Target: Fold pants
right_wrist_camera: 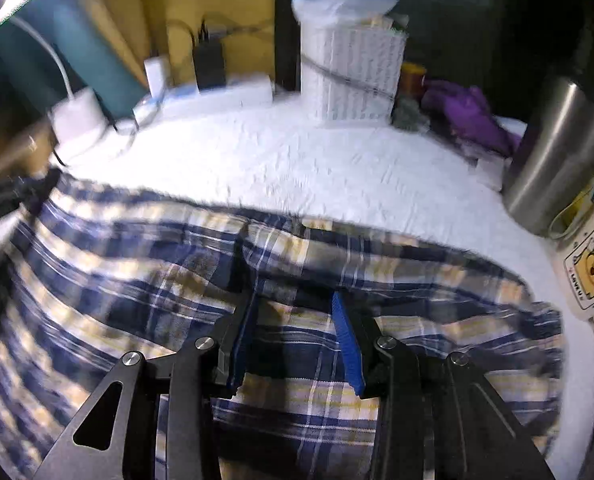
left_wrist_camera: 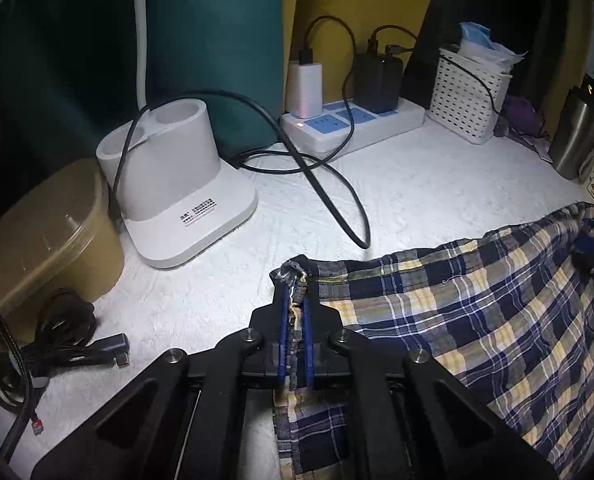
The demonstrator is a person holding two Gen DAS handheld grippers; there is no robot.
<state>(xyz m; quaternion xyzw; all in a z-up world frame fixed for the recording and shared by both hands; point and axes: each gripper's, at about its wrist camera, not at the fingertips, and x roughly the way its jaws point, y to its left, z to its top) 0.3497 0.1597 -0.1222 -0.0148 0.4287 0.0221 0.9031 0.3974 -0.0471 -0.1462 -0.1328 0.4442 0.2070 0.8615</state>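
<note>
The blue, yellow and white plaid pants (left_wrist_camera: 457,320) lie spread over a white textured tabletop (left_wrist_camera: 417,184). My left gripper (left_wrist_camera: 296,292) is shut on the frayed left corner of the pants, the hem pinched between its blue pads. In the right wrist view, which is motion-blurred, my right gripper (right_wrist_camera: 295,300) sits over the pants (right_wrist_camera: 117,272) just inside their far edge. Its jaws stand partly apart with a bunched fold of cloth caught between the blue pads (right_wrist_camera: 347,340). The cloth edge runs lifted between the two grippers.
Along the back stand a white lamp base (left_wrist_camera: 177,200), a power strip (left_wrist_camera: 353,124) with chargers, and a white basket (left_wrist_camera: 469,92). A loose black cable (left_wrist_camera: 329,200) trails toward the pants. A brown tub (left_wrist_camera: 45,232) sits left; a steel tumbler (right_wrist_camera: 557,160) and bear mug (right_wrist_camera: 589,272) sit right.
</note>
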